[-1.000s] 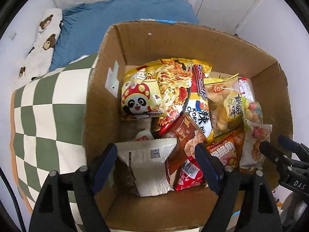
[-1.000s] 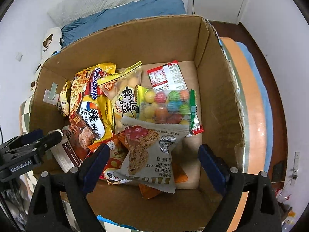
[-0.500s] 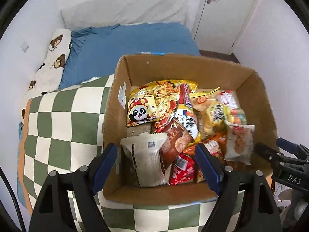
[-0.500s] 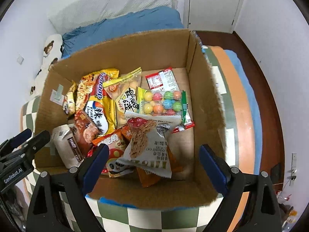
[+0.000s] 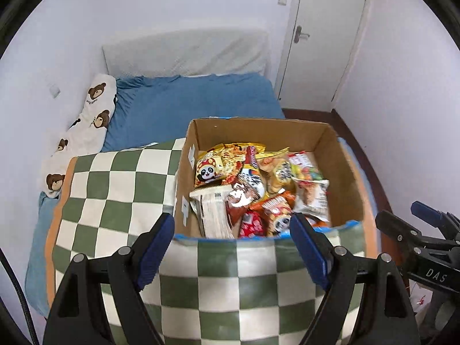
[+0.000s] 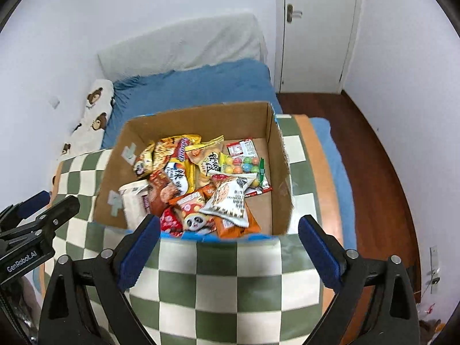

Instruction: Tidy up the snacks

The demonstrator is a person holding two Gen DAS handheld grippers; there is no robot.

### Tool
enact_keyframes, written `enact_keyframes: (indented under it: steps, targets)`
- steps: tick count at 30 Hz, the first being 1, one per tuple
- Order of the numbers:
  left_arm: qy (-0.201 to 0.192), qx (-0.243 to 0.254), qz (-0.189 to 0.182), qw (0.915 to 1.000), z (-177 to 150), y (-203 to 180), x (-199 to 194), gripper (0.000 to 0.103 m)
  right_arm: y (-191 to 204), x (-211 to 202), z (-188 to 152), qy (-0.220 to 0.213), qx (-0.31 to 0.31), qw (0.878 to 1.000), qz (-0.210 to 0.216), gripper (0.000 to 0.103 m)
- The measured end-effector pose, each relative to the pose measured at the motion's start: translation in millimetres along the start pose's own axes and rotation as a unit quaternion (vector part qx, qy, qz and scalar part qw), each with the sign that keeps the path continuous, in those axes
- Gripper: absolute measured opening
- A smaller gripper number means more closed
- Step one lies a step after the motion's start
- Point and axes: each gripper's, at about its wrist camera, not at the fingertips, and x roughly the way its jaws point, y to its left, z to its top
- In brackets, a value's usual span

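A cardboard box point(image 5: 342, 169) point(image 6: 277, 166) stands on a green-and-white checkered cover point(image 5: 115, 189) point(image 6: 218, 287). It holds several snack packs: a panda pack point(image 5: 208, 171), a white pack point(image 5: 214, 212) point(image 6: 133, 201), an oat cookie pack point(image 5: 312, 197) point(image 6: 231, 198), a bag of coloured balls point(image 6: 247, 165). My left gripper point(image 5: 233, 247) is open and empty, above the cover on the near side of the box. My right gripper point(image 6: 228, 250) is open and empty there too. Each gripper shows in the other's view, the right one point(image 5: 417, 230) and the left one point(image 6: 43, 207).
A bed with a blue sheet point(image 5: 189, 103) point(image 6: 189, 92) and a bear-print pillow point(image 5: 83, 126) lies behind the box. A white door point(image 5: 322, 37) point(image 6: 313, 28) stands at the back right. Dark wooden floor point(image 6: 382, 166) runs along the right side.
Both grippers have pulled back and up from inside the box. The box now looks smaller and farther. Both stay open and empty. The snacks have not moved.
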Motion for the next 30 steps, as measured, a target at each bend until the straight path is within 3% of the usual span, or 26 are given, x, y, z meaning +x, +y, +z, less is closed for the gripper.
enact_keyframes:
  steps: [14, 23, 30]
  targets:
    - [-0.061, 0.006, 0.018, 0.9980, -40, -11, -94, 0.082, 8, -133, -50, -0.089, -0.015, 0.996, -0.004, 0.099]
    - [-0.080, -0.007, 0.016, 0.9966, -46, -7, -128, 0.082, 9, -179, -63, -0.115, -0.025, 0.993, 0.002, 0.099]
    - [-0.089, -0.006, 0.021, 0.9958, -48, -9, -135, 0.082, 7, -191, -64, -0.122, -0.029, 0.992, 0.003, 0.099]
